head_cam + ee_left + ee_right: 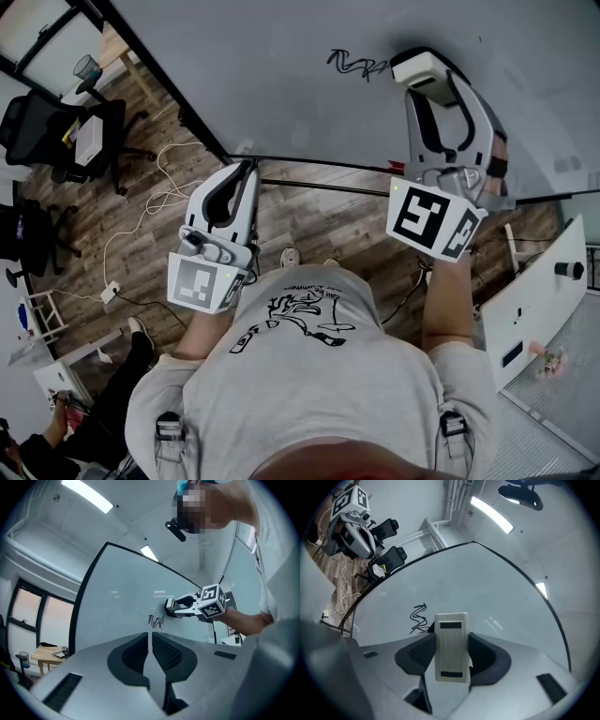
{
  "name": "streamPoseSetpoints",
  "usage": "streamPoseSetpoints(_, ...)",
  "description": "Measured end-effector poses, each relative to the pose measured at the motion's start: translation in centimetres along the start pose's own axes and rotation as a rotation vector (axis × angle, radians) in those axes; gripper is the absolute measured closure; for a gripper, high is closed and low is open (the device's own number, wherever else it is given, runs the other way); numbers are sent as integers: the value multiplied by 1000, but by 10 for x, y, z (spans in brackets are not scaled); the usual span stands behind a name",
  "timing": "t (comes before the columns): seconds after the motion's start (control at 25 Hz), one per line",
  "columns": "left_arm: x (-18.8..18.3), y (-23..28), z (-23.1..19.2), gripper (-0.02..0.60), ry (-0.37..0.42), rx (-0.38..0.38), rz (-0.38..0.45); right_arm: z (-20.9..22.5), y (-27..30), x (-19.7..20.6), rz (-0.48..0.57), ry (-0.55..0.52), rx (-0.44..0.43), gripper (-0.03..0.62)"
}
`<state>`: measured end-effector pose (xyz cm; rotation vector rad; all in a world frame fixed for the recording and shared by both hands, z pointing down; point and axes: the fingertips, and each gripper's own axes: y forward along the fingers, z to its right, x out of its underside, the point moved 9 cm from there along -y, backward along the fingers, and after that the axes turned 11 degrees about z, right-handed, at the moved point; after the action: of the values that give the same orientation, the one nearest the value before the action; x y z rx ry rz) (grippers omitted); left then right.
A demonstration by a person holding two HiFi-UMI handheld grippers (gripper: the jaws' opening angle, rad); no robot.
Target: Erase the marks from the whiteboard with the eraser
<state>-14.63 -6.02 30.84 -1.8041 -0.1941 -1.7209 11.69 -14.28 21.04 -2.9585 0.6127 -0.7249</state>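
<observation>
Left tongs (150,634) clenched empty; right tongs (451,635) clamp eraser (451,648), long axis crosswise, facing whiteboard (492,585).

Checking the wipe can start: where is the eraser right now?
The eraser is clamped in the right gripper, up by the whiteboard, just right of the black scribble in the head view.

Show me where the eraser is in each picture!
Head view: eraser top right, at the whiteboard.
Left gripper view: right of centre, far off and small.
Right gripper view: bottom centre, clamped between the jaws.
Shared landmark: the black scribble beside it in all three.
</observation>
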Motion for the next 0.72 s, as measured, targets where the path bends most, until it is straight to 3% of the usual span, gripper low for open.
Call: streamPoseSetpoints(0.72,1,1,-2,538,-3,-3,-3,9,21,1,-13,-26,45,368)
